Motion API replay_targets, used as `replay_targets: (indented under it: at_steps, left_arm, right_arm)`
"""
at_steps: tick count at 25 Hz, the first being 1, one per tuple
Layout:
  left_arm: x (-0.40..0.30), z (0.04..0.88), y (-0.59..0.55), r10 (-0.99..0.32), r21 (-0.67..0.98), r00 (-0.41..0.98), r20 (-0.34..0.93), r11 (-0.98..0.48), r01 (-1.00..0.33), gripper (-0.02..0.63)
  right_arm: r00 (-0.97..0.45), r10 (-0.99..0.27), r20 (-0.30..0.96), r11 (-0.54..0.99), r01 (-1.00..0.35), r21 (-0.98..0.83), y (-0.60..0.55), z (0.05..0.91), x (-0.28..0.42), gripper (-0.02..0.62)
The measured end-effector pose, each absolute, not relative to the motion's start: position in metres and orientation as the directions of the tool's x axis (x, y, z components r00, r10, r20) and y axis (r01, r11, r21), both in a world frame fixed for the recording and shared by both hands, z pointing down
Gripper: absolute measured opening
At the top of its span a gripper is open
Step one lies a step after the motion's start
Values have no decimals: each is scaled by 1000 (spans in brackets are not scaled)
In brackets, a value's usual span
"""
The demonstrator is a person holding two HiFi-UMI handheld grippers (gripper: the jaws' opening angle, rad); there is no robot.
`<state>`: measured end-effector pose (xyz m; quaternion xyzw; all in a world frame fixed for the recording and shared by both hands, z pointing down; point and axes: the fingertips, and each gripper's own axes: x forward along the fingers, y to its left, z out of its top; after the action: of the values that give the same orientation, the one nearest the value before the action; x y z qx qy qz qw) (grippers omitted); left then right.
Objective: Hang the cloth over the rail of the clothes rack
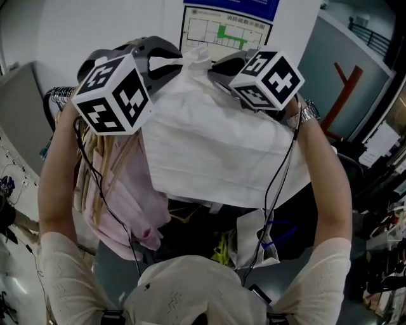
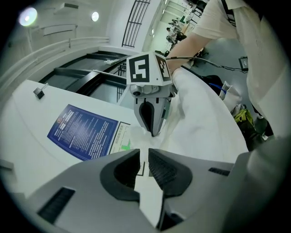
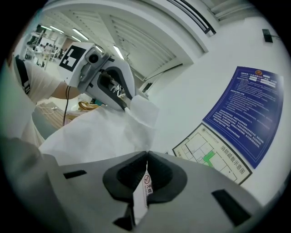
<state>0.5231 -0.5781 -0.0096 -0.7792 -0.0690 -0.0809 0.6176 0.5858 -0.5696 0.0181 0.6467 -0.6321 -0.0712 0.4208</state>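
Cloth [image 1: 216, 146] pinched by left gripper [image 2: 144, 160], right gripper [image 3: 146, 154]; rail hidden.

In the head view, the clothes rack [image 1: 58, 95] is covered almost wholly by the white cloth [image 1: 216, 152]; only a dark stretch at the left is exposed. The blue notice [image 1: 231, 7] is cut off by the top edge, and the wall plan [image 1: 219, 32] below it is overlapped by the cloth. The print on both is too small to be read. The tag [image 3: 146, 182] clamped in the right hand-held gripper [image 3: 146, 154] is partly concealed by that gripper's body.
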Motion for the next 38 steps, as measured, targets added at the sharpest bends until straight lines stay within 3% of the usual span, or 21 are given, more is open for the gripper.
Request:
replay_targets:
  at_steps: [7,13,21,25,31,36,38]
  left_arm:
    - [489,-8,-581,5,-954,981,196,-231,192,48]
    - [473,16,-572,35,-937,966,256,-236,257,48]
    - [474,24,-572,66,-925,974,218,-304,228,48]
    - [468,5,-570,36,-937,995,93,-336,99,48]
    - [432,-31,-568,-133,-707,956,-261,-648,-283,48]
    - [420,9,-537,-48,-528,946,-320,-820,-220,48]
    - [418,24,-538,-85,-476,939,-334,-845,-246,48]
  right_arm:
    - [241,-893,380,70,-759,648,-573,8,596,23]
    - [298,-922,248,-80,-772,631,-569,-20,611,55]
    - [326,-945,24,-247,-761,599,-534,-82,601,57]
    - [383,-908,-167,-390,-632,670,-487,-119,557,57]
    - [364,-891,-273,-455,-710,537,-418,-91,496,55]
    - [444,-851,-281,-524,-681,511,-368,-9,489,57]
    - [488,-832,-264,-552,-674,492,-352,20,489,84]
